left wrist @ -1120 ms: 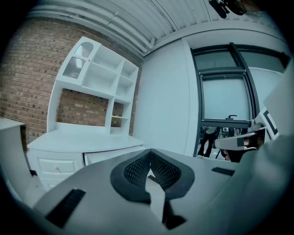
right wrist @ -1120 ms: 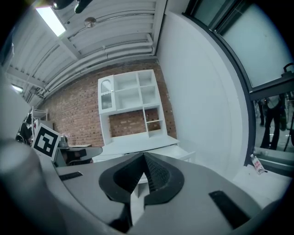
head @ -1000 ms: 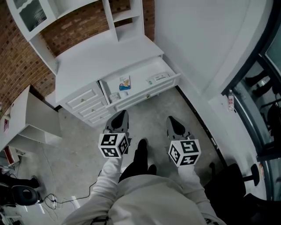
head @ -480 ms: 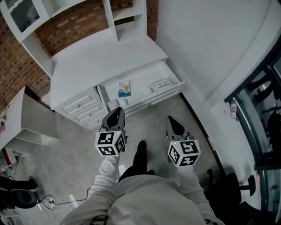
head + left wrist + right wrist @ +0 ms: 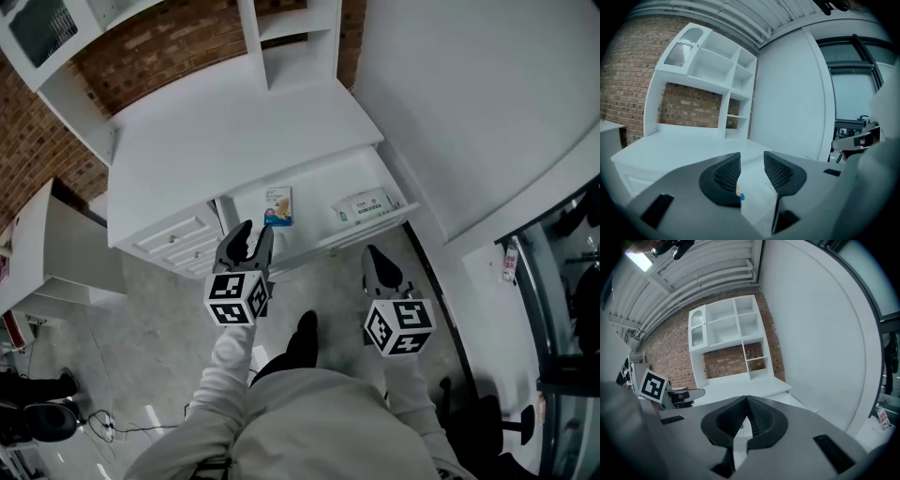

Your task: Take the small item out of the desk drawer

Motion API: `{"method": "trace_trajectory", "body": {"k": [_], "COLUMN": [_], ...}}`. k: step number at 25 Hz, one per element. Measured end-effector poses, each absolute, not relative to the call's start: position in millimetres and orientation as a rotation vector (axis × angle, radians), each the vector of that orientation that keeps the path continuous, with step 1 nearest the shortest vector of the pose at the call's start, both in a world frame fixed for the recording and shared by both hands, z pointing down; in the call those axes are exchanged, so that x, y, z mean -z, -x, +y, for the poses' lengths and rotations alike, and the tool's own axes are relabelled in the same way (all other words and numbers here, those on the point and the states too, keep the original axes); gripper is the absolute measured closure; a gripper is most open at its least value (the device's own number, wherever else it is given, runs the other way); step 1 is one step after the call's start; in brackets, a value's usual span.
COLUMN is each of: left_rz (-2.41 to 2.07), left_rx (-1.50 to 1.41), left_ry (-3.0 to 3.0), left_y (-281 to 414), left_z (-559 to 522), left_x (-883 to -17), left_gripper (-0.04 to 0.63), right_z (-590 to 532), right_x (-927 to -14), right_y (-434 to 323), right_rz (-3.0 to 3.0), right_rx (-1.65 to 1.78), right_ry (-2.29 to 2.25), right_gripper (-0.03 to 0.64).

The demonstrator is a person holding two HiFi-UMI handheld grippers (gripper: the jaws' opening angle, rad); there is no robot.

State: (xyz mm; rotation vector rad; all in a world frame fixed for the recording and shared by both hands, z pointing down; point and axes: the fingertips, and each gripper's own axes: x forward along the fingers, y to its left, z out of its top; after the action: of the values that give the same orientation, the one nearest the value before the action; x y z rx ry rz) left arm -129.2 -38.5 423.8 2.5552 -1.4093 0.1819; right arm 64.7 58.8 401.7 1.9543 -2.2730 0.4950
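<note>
Smooth white bench [image 5: 234, 131], its shallow rectangular drawer [image 5: 314, 192] pulled open. The ribbed black left tongs [image 5: 254, 232] have just been opening, with nothing between them. The right tongs [image 5: 374, 255] are closed and empty. The flat, blue-edged small packet [image 5: 278, 206] lies in the drawer's left end, just beyond the left tongs' tips.

— What sort of room is this?

— A furnished study corner, set up inside an office or studio hall, I'd say. A white wooden desk [image 5: 234, 131] stands against a red brick wall [image 5: 37, 155]. It has a white open-shelved hutch [image 5: 300, 42] along its back edge and a stack of small white panelled drawers [image 5: 173, 236] under its left end.

— Not a home, then?

— It looks commercial. The bare grey concrete floor [image 5: 141, 319] has a loose black cable [image 5: 141, 429] lying on it. A tall curved white partition wall [image 5: 469, 94] rises off the desk's right end. There is also dark-framed glazing [image 5: 855, 98], and an exposed ceiling of white ribbed panels and pipes [image 5: 708, 268].
</note>
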Motion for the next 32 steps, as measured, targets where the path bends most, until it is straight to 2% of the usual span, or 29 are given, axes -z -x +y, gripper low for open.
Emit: {"method": "trace_trajectory", "body": {"k": [12, 21, 32], "left_rz": [-1.383, -1.333, -1.409], "left_rx": [-0.208, -0.314, -0.479], "left_ry": [-2.536, -2.484, -2.374], "left_y": [137.8, 115.1, 95.4], "left_z": [-120.7, -148.7, -183.7], "left_x": [-440.5, -473.9, -516.3], "left_gripper": [0.371, 0.318, 0.295], "right_z": [-24.8, -58.5, -133.7], "right_x": [-398.8, -399.2, -387.6], "right_y": [-60.1, -82.3, -107.5], "right_rz": [-2.247, -2.230, -2.337], "right_rx": [-0.480, -0.484, -0.429], "right_ry": [-1.964, -1.992, -1.853], "right_gripper": [0.589, 0.589, 0.589]}}
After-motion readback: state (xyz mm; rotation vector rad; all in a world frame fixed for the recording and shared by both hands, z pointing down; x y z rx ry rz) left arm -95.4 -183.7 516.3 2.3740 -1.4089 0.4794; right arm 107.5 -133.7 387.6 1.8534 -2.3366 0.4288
